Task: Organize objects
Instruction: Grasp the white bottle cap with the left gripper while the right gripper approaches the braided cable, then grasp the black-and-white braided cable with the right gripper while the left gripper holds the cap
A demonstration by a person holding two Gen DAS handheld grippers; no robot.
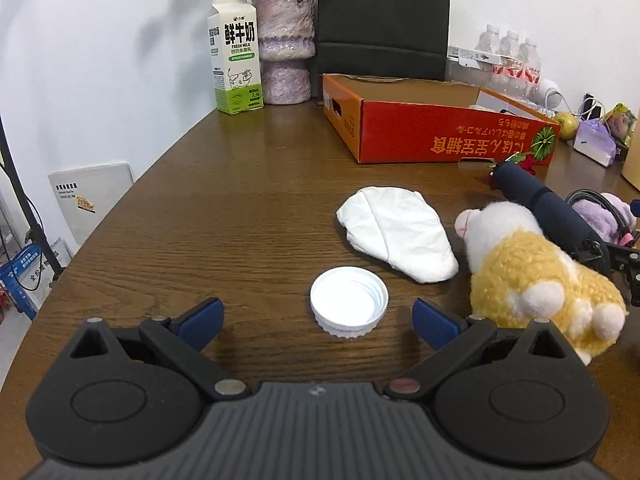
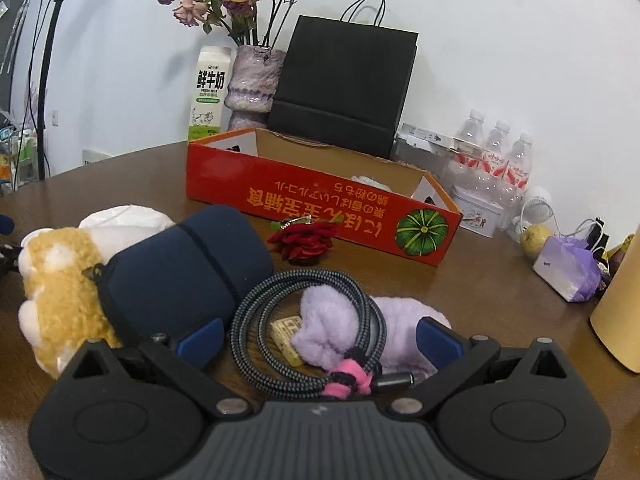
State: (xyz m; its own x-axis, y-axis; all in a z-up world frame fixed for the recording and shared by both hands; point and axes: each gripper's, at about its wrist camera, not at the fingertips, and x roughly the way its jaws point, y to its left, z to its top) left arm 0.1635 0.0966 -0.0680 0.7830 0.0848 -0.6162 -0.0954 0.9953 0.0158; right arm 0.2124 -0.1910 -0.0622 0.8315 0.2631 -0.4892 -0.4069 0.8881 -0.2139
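Dead ahead of our left gripper [image 1: 318,322] sits the white cap [image 1: 349,301] — centred between spread, empty jaws; our right gripper [image 2: 318,338] gapes empty around the coiled cable [image 2: 308,328].

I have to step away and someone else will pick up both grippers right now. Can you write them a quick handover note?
Left gripper: open, empty, white cap between its fingers on the table.
Right gripper: open, empty, over the coiled cable and purple plush.
Loose on the table: folded white cloth, yellow plush, navy roll, red rose.
Orange box: something white inside; the rest remains.
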